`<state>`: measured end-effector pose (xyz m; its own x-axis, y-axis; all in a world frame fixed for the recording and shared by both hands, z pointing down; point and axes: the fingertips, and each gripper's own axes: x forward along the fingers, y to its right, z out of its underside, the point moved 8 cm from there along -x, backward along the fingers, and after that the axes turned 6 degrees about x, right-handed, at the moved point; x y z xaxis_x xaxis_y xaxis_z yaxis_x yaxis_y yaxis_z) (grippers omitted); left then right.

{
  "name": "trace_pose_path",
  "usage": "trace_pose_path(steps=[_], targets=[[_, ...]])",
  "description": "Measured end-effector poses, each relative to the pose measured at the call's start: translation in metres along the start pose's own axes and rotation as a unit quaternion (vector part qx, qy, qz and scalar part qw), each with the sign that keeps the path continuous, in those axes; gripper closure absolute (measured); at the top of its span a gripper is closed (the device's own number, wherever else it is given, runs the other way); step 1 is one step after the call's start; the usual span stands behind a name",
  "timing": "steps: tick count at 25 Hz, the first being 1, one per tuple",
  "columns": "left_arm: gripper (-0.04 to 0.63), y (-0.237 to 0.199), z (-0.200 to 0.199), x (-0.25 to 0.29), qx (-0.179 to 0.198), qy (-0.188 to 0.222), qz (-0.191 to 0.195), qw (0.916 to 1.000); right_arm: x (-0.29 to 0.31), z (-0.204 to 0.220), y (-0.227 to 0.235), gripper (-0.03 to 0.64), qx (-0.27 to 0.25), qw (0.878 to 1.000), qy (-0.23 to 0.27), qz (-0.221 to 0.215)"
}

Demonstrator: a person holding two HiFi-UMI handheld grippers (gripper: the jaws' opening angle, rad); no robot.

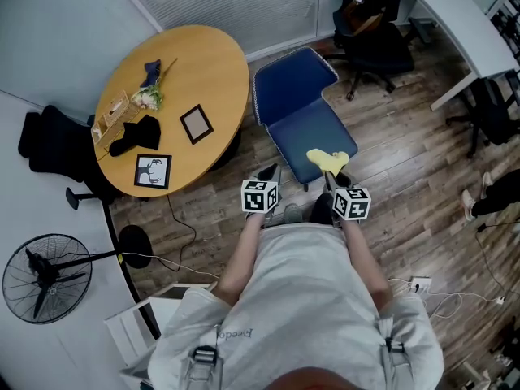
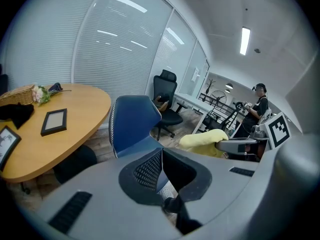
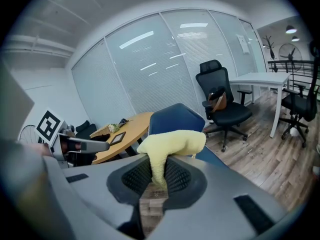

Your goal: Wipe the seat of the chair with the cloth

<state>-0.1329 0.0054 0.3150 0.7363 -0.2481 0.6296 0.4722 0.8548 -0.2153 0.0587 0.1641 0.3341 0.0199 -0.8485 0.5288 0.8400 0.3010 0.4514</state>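
Yellow fluffy cloth is pinched by the right gripper above the blue padded chair seat, and the left gripper is closed on nothing.

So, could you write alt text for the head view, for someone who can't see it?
Seen from above, the right gripper holds a yellow cloth over the front of a blue chair, at its seat, with the left gripper empty beside it. A round wooden table with picture frames stands to the left.
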Motion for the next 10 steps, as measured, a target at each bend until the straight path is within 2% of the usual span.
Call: trace_pose_path(steps=[10], targets=[[0.568, -0.0067, -0.0043, 0.0013, -0.006, 0.006, -0.003, 1.0, 0.0025, 0.0008, -0.0036, 0.552, 0.001, 1.0, 0.002, -0.009]])
